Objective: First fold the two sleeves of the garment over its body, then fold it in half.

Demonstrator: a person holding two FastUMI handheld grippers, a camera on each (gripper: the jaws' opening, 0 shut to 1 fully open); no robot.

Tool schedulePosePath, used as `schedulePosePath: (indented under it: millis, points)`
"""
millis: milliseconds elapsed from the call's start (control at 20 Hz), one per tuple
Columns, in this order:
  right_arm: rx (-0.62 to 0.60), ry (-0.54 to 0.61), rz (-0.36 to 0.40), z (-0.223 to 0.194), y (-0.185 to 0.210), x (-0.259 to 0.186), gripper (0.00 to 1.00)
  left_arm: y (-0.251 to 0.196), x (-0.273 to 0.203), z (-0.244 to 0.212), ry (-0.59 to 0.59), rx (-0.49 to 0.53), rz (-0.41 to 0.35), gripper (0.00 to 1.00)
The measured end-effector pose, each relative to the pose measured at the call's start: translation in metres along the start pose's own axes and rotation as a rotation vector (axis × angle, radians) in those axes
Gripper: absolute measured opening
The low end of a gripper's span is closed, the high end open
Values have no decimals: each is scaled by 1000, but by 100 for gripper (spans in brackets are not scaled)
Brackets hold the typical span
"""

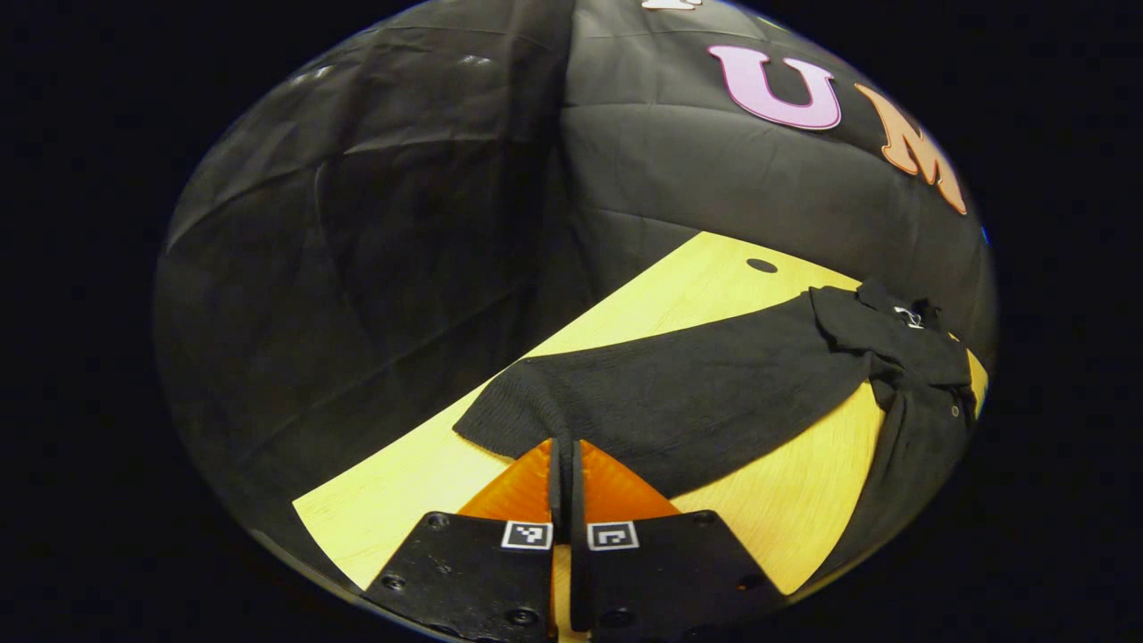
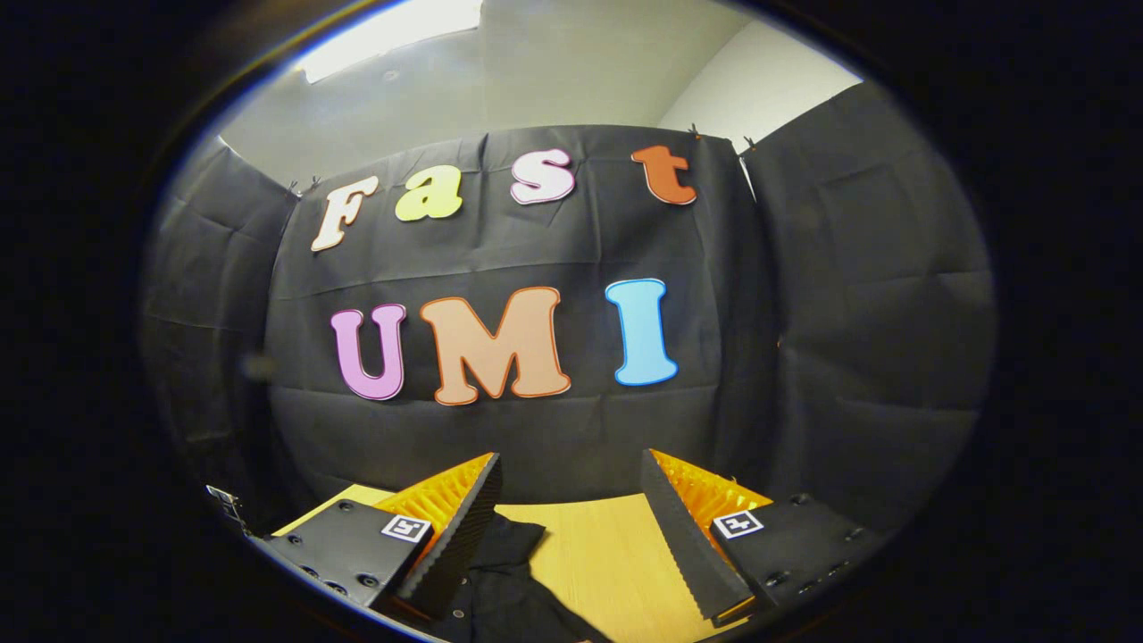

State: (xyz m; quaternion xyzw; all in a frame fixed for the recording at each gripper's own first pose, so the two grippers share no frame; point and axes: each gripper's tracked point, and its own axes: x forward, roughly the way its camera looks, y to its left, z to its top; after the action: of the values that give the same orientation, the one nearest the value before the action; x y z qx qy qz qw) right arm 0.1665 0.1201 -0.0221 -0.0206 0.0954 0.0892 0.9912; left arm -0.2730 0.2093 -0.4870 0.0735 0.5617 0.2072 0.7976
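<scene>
Black garment [image 1: 714, 393] lies spread on the desk [image 1: 402, 500]. Left tool [image 1: 565, 446] is pinched on its sleeve edge, right tool [image 2: 571, 500] gapes wide. Looks soft and floppy, so I'd grab cuffs or hems.

one garment [image 1: 705, 393], one table [image 1: 429, 482] (wooden) — two grippers

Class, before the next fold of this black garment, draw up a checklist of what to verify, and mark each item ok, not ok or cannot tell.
1. Left gripper shut at the edge of the garment: ok.
2. Cloth actually pinched between its fingers: cannot tell.
3. Right gripper open and ready: ok.
4. Right gripper over the garment's dark cloth on the table: ok.
5. Garment spread flat: not ok, its far end by the collar is bunched.
6. Both sleeves folded over the body: cannot tell.
</scene>
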Motion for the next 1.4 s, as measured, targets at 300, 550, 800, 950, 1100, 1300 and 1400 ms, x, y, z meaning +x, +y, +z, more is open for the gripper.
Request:
schedulePosePath:
  millis: [300, 550, 800, 950, 1100, 1300, 1400]
  points:
    - [91, -6, -85, 1, -55, -11, 99, 2, -10, 38, -40, -49, -11, 0]
    - [122, -8, -154, 0, -108, -29, 97, -31, 1, 144, -204, -32, -51, 0]
    - [111, -12, -251, -3, -167, -54, 97, -149, -9, 262, -395, 60, -205, 0]
    - [107, -6, -312, -8, -202, -73, 97, -263, -24, 291, -446, 115, -356, 0]
    - [111, 22, -372, -19, -235, -90, 97, -375, -43, 274, -460, 234, -504, 0]
    - [117, 58, -449, -33, -272, -112, 97, -503, -74, 208, -422, 462, -676, 0]
    - [124, 79, -485, -44, -288, -123, 97, -550, -82, 165, -394, 589, -738, 0]
